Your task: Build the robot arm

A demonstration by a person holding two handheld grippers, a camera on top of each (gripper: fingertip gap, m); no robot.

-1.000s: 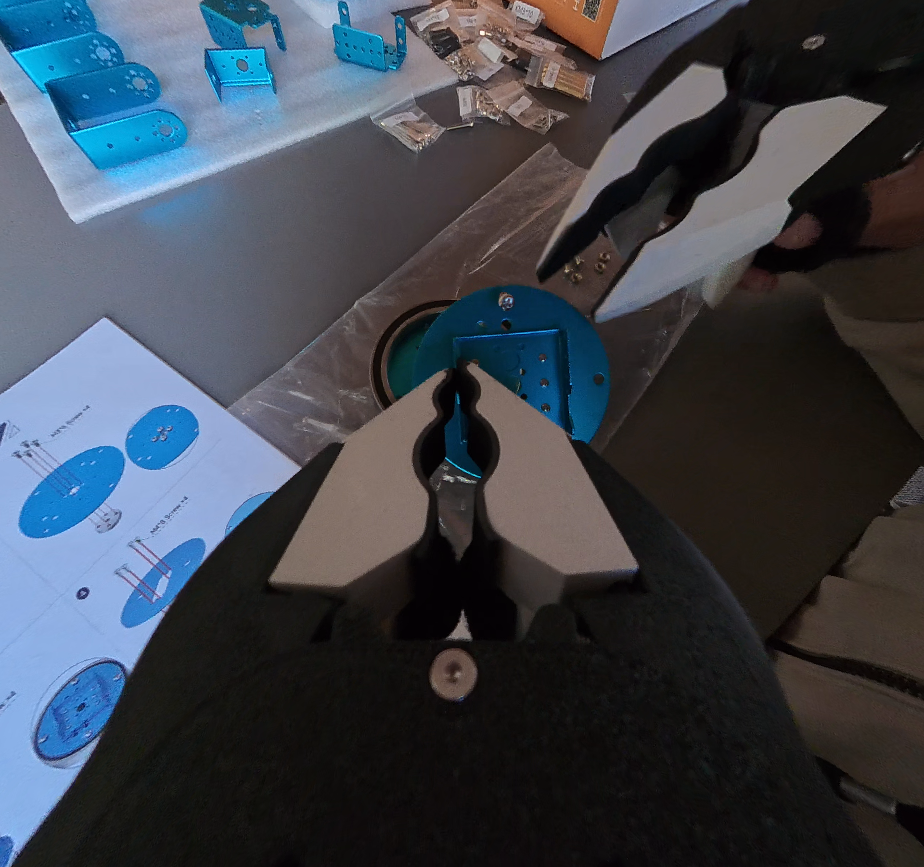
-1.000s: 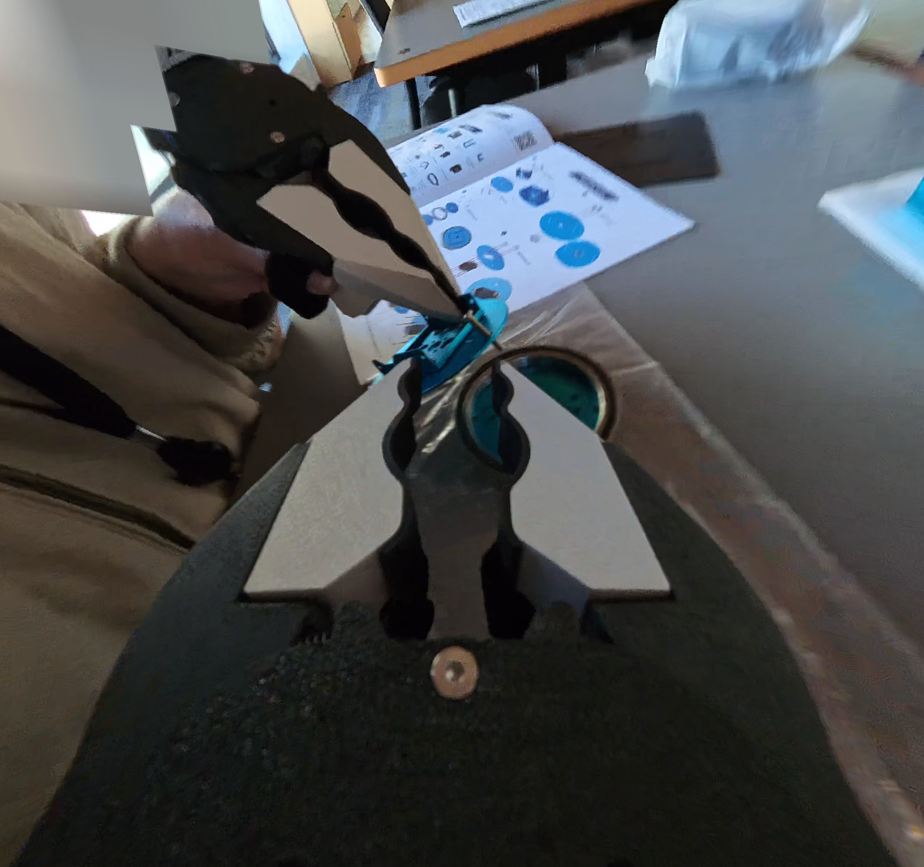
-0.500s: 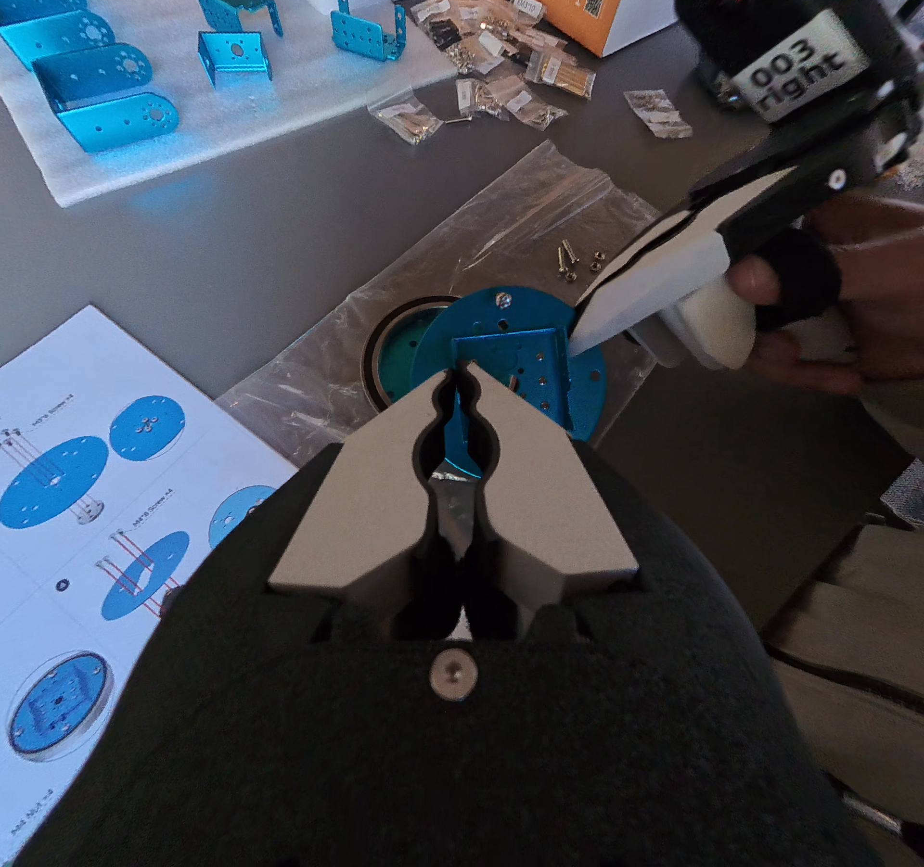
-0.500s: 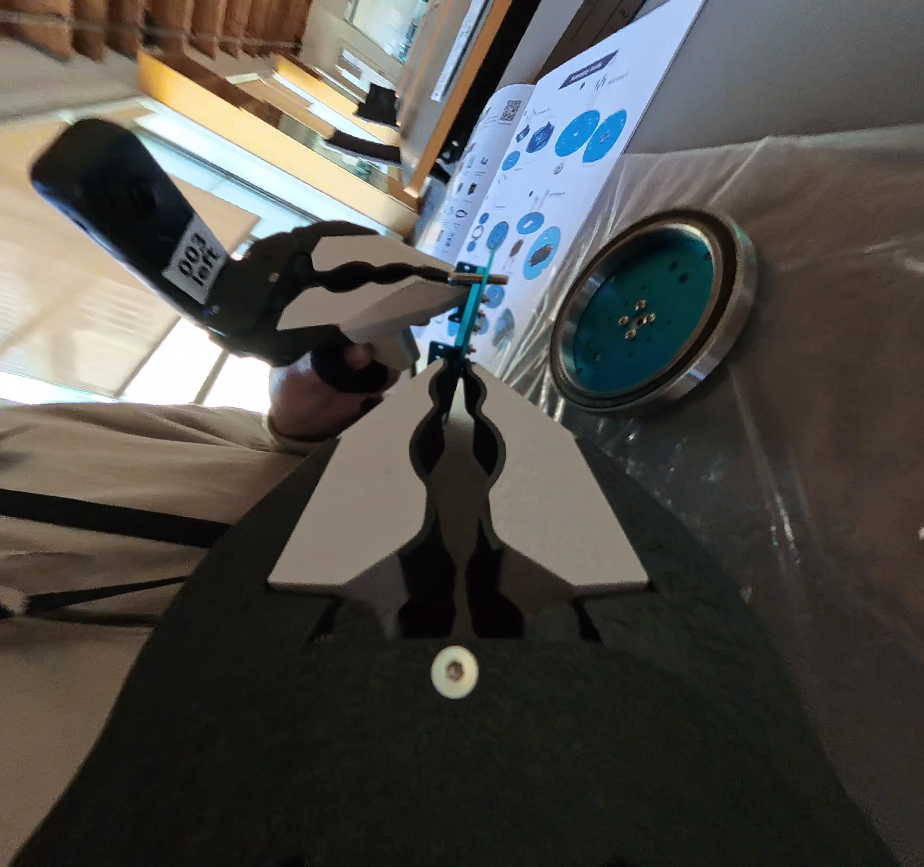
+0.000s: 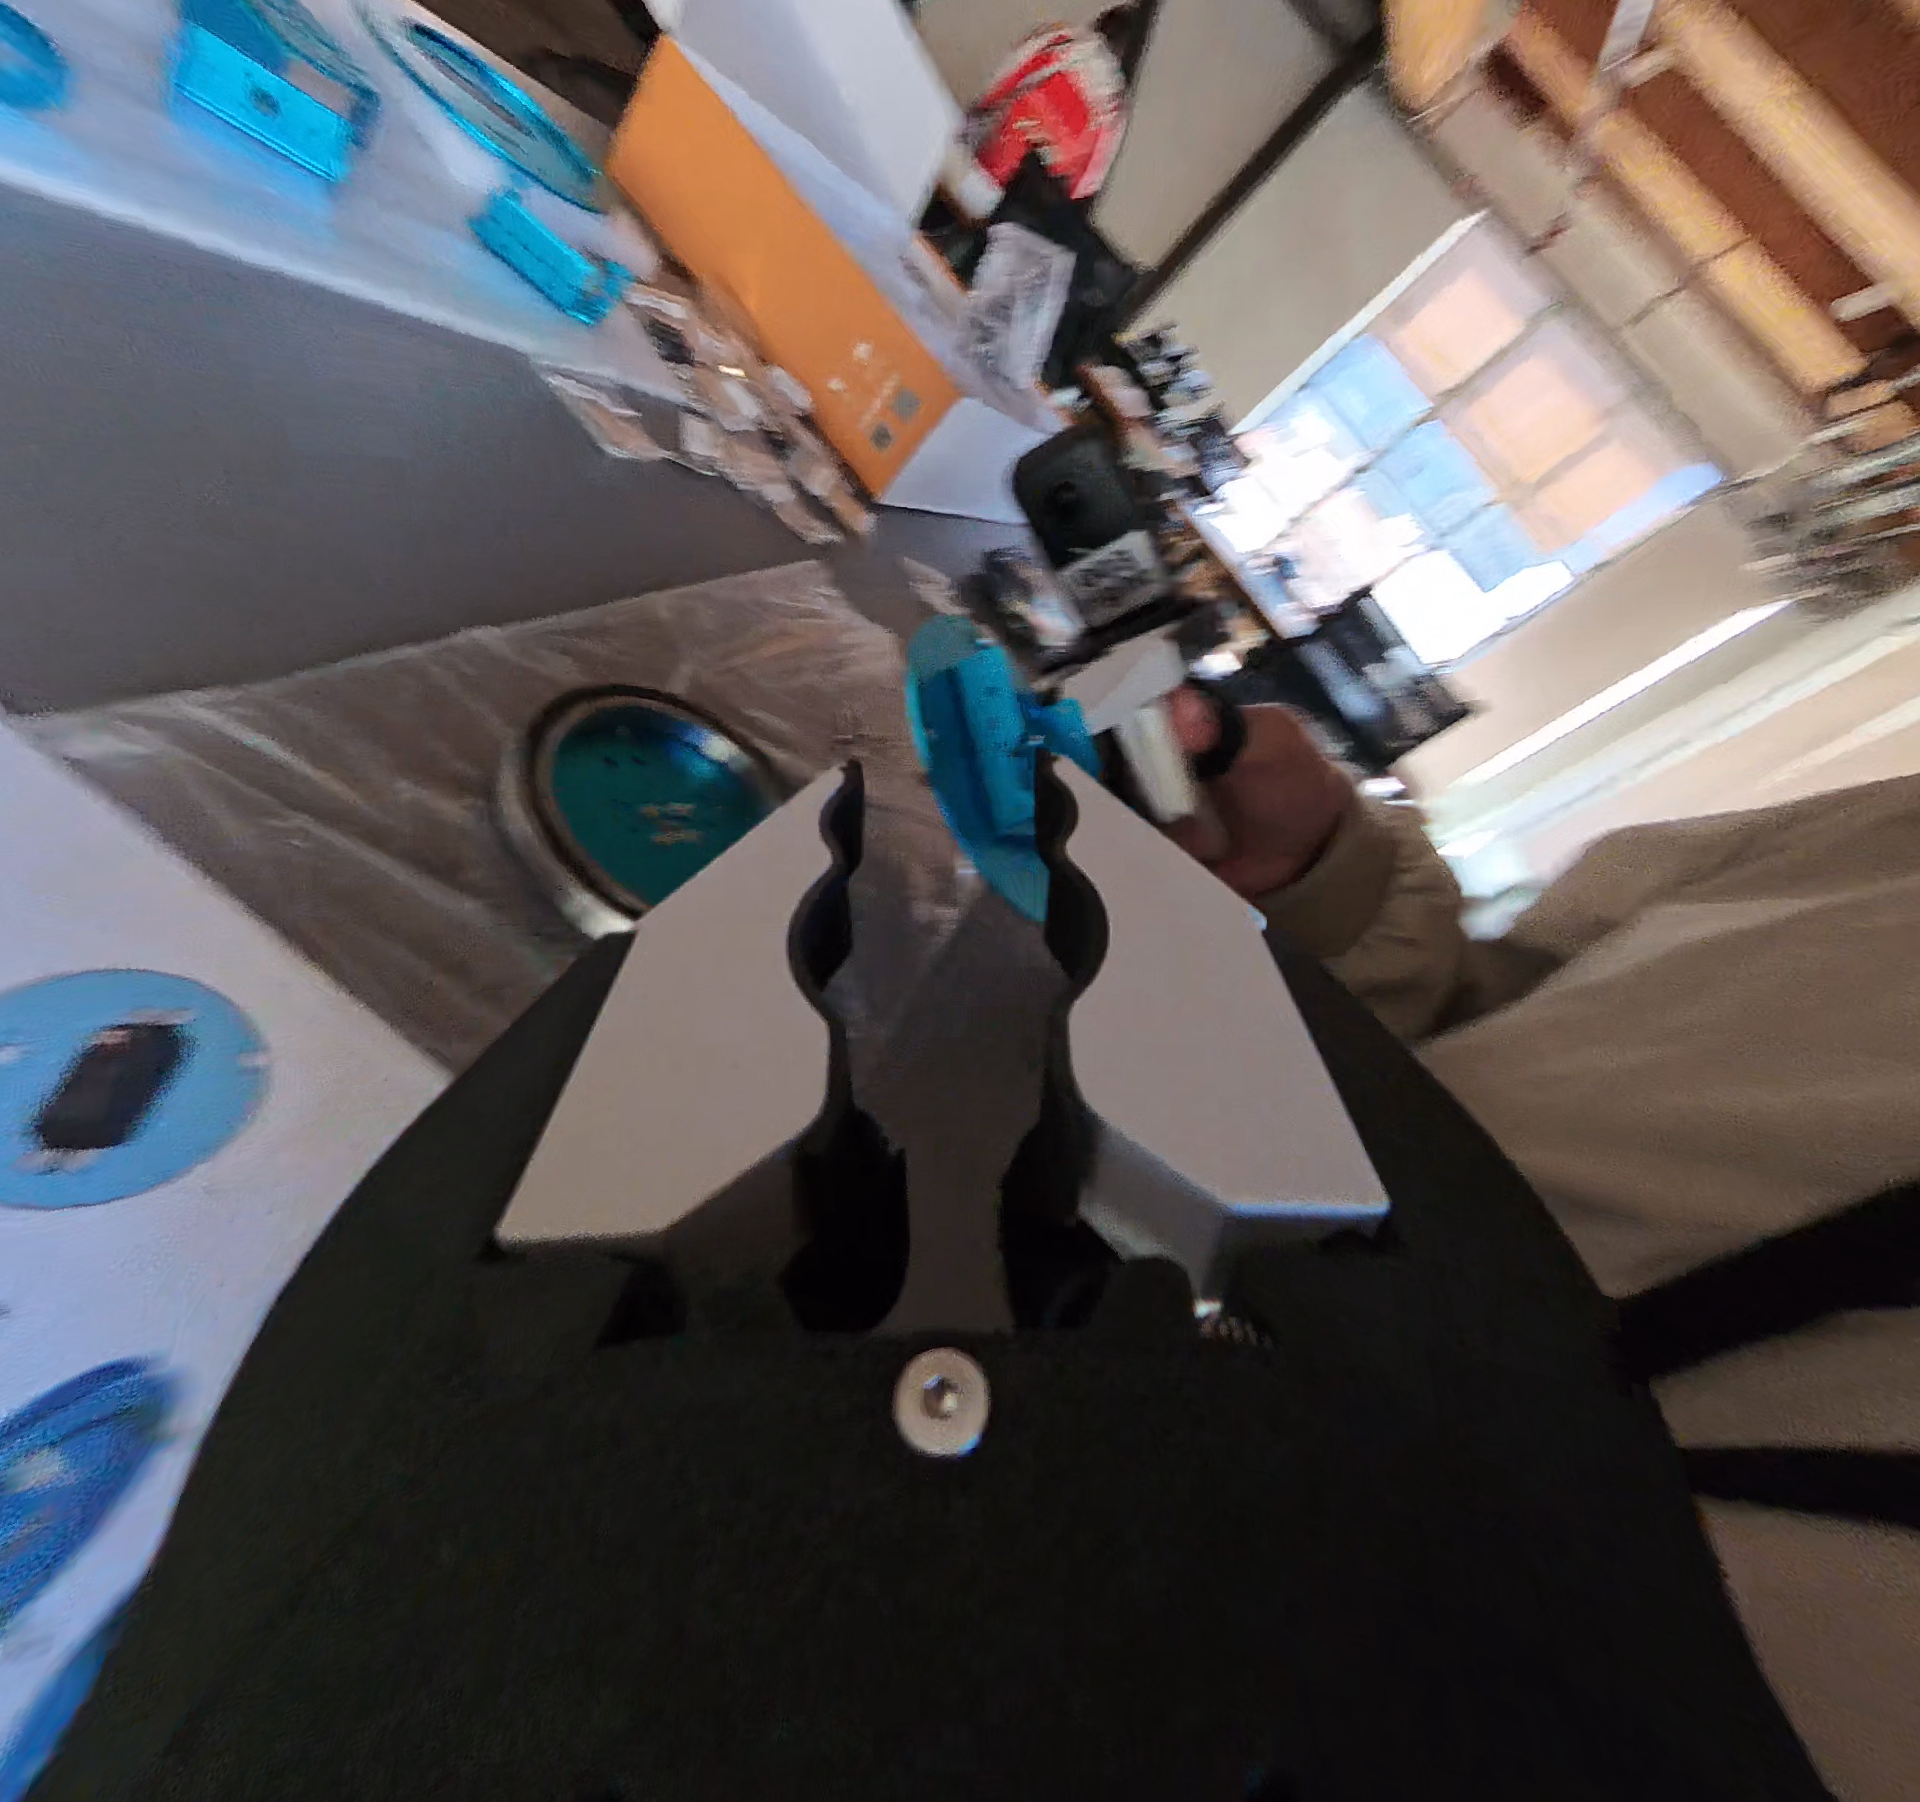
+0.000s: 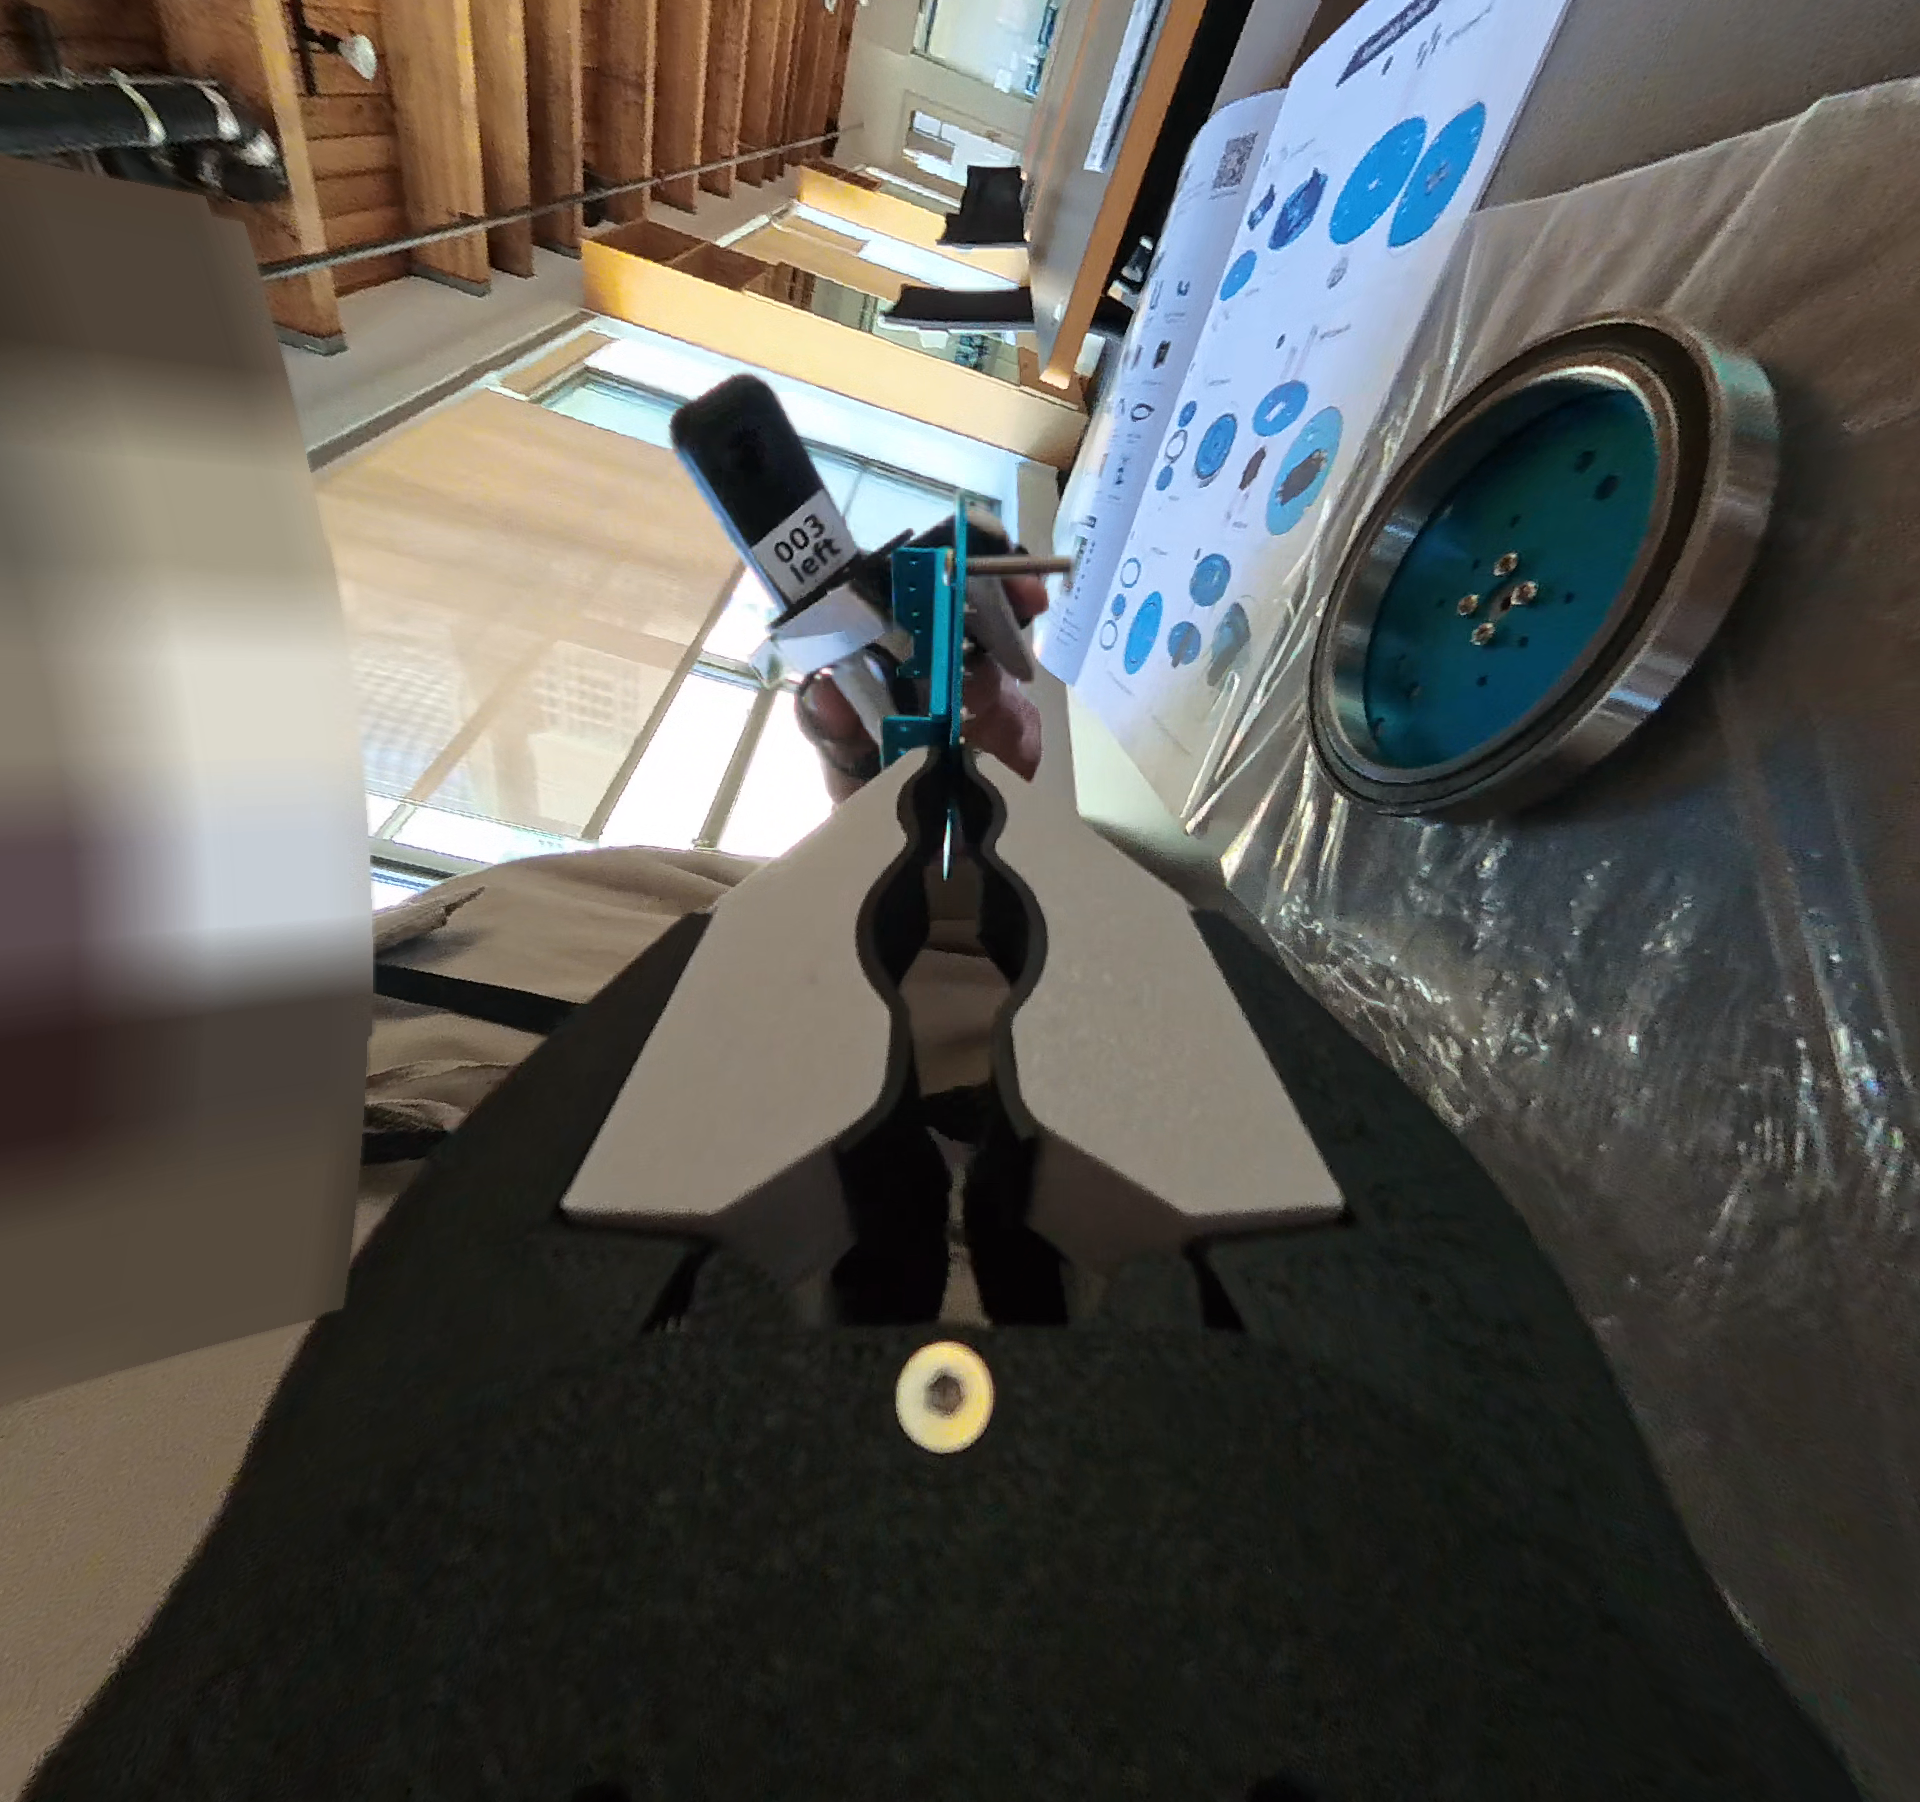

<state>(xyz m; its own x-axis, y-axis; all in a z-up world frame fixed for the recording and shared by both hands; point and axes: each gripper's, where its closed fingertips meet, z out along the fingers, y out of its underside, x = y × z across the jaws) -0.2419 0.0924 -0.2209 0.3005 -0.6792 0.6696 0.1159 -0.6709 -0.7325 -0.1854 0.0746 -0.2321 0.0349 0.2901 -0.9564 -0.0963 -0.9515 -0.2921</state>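
Right gripper [image 6: 951, 765] pinches the blue disc assembly [image 6: 930, 656] edge-on at centre frame. Only the blurred left view shows the disc's face [image 5: 971, 755], beyond the left gripper [image 5: 945, 786], fingers apart. Farther, the steel-rimmed bearing ring [image 6: 1538, 568] lies on plastic sheet [image 6: 1558, 973].

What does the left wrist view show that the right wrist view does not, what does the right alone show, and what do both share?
Left wrist view only: an orange box, blue brackets on white foam, small hardware bags, and the left gripper's jaws apart. Right wrist view only: wooden slats and a screw sticking sideways from the blue plate, seen edge-on in the right gripper's shut jaws. Both: that blue plate, the steel-rimmed teal disc on the plastic sheet, and the instruction sheet.
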